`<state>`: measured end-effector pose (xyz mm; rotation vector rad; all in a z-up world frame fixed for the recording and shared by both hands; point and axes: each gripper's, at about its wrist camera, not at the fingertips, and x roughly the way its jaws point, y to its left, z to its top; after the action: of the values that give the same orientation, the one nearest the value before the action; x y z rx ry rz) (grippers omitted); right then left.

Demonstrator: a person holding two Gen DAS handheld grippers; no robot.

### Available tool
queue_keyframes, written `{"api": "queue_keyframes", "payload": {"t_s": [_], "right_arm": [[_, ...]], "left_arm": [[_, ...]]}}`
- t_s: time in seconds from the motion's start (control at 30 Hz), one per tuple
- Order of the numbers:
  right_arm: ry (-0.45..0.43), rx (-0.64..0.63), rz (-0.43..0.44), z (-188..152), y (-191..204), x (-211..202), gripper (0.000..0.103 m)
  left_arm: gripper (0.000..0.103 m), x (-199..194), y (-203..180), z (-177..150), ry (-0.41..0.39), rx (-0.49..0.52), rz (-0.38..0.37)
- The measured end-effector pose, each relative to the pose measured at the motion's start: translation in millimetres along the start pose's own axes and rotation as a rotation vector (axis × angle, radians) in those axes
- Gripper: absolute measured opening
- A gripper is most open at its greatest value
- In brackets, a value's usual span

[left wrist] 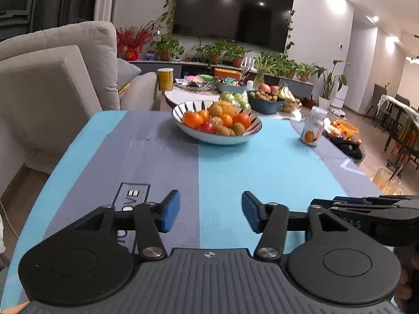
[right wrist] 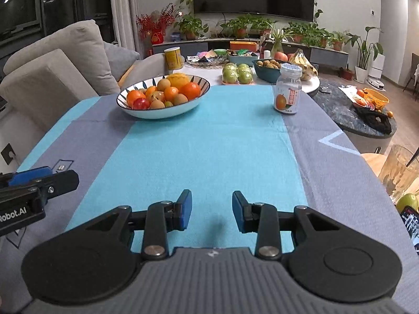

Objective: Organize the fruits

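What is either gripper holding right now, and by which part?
Nothing is held. The left gripper and right gripper are both open with only the tablecloth showing between their fingers, well short of the fruit bowl and the jar.

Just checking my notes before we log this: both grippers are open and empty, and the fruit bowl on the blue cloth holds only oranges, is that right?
Not quite: the fruit bowl holds mixed fruit, oranges plus brown kiwis and a red fruit, as the right wrist view shows. The rest stands: the left gripper and right gripper are open and empty, and the bowl sits on the blue cloth.
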<state>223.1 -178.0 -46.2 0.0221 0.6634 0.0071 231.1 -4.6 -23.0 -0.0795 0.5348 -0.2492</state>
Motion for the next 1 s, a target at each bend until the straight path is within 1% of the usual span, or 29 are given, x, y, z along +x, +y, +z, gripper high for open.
{"api": "queue_keyframes", "payload": {"t_s": [0.03, 0.1, 0.17, 0.23, 0.33, 0.4, 0.53, 0.7, 0.83, 0.9, 1.0], "right_arm": [[-0.004, -0.002, 0.003, 1.2, 0.6, -1.0, 0.044], [-0.017, -0.009, 0.005, 3.4, 2.4, -4.1, 0.044], [-0.028, -0.017, 0.006, 5.2, 3.8, -6.4, 0.044], [-0.032, -0.02, 0.013, 6.4, 5.3, -8.9, 0.044], [-0.037, -0.025, 0.015, 7.0, 6.1, -10.2, 0.044], [-0.037, -0.028, 0.015, 7.0, 6.4, -10.6, 0.044], [-0.037, -0.03, 0.013, 7.1, 6.4, -10.2, 0.044], [-0.033, -0.025, 0.013, 6.8, 6.1, -11.2, 0.045], [-0.031, -0.029, 0.013, 6.9, 6.8, -11.0, 0.046], [-0.028, -0.028, 0.016, 7.6, 7.5, -10.3, 0.047], [-0.029, -0.027, 0.017, 7.5, 7.3, -10.2, 0.049]], "left_arm": [[0.056, -2.9, -0.2, 2.1, -0.008, 0.0, -0.005], [0.066, -9.1, -2.3, 5.8, -0.026, 0.005, -0.002], [0.068, -12.8, -4.1, 9.3, -0.03, 0.002, 0.017], [0.07, -12.2, -6.6, 12.1, -0.005, 0.012, 0.04], [0.078, -13.8, -8.2, 11.4, -0.01, 0.021, 0.071], [0.086, -15.7, -8.3, 11.0, -0.023, 0.02, 0.089], [0.088, -23.7, -5.0, 11.7, -0.078, 0.004, 0.076], [0.093, -29.6, -6.5, 12.5, -0.127, 0.024, 0.108], [0.095, -32.0, -6.0, 13.6, -0.137, 0.009, 0.103], [0.095, -31.1, -6.5, 14.1, -0.136, 0.013, 0.105], [0.095, -30.8, -7.8, 13.4, -0.144, 0.025, 0.088]]}}
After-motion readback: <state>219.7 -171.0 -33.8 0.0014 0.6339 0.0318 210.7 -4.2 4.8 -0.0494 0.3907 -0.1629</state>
